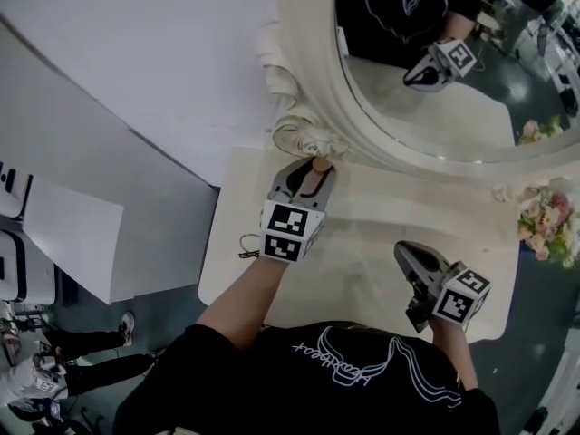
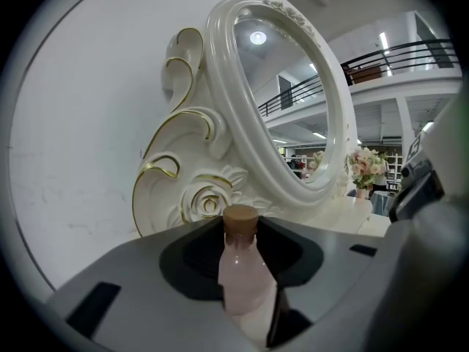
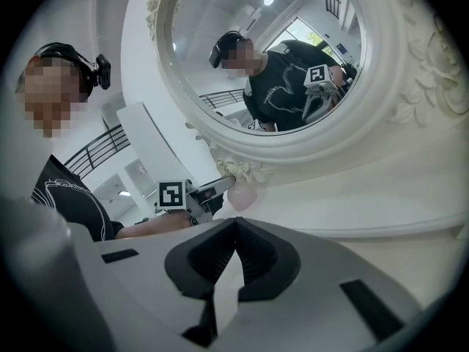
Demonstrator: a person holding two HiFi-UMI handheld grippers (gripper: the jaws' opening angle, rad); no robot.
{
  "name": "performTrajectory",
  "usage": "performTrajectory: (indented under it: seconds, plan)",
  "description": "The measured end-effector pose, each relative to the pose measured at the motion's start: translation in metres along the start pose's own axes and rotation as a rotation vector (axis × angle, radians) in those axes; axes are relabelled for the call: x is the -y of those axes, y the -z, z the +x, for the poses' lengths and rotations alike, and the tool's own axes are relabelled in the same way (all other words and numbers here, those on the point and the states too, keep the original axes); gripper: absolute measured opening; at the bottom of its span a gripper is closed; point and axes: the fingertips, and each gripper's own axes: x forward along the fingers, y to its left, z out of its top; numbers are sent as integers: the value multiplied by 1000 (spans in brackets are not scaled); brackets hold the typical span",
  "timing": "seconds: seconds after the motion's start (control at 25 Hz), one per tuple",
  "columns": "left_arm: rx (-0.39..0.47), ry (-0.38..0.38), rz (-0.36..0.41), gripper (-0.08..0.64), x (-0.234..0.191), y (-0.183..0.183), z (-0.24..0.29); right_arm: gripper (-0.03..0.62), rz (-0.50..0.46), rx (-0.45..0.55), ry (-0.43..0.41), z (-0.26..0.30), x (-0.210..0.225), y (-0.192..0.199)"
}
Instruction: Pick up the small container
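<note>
The small container (image 2: 245, 270) is a pale pink bottle with a cork stopper (image 2: 240, 217). It stands upright between the jaws of my left gripper (image 2: 242, 235), which press on its two sides. In the head view, my left gripper (image 1: 311, 172) reaches to the back of the cream table (image 1: 381, 216), and only the cork (image 1: 320, 163) shows at its tip, close to the mirror's carved base. The right gripper view shows the pink bottle (image 3: 242, 194) in that left gripper (image 3: 214, 192). My right gripper (image 1: 419, 263) hovers over the table's right front, its jaws (image 3: 234, 224) together and holding nothing.
A large oval mirror (image 1: 435, 107) in an ornate white frame (image 2: 220, 123) stands right behind the bottle. A bunch of flowers (image 1: 548, 220) sits at the table's right end. A small dark cord (image 1: 249, 246) lies by the table's left edge. A white wall runs to the left.
</note>
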Motion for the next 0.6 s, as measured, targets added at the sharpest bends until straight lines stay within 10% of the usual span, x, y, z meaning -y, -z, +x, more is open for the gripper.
performTrajectory:
  seconds: [0.6]
  plan:
    - [-6, -14, 9, 143, 16, -10, -30, 6, -6, 21, -19, -30, -12, -2]
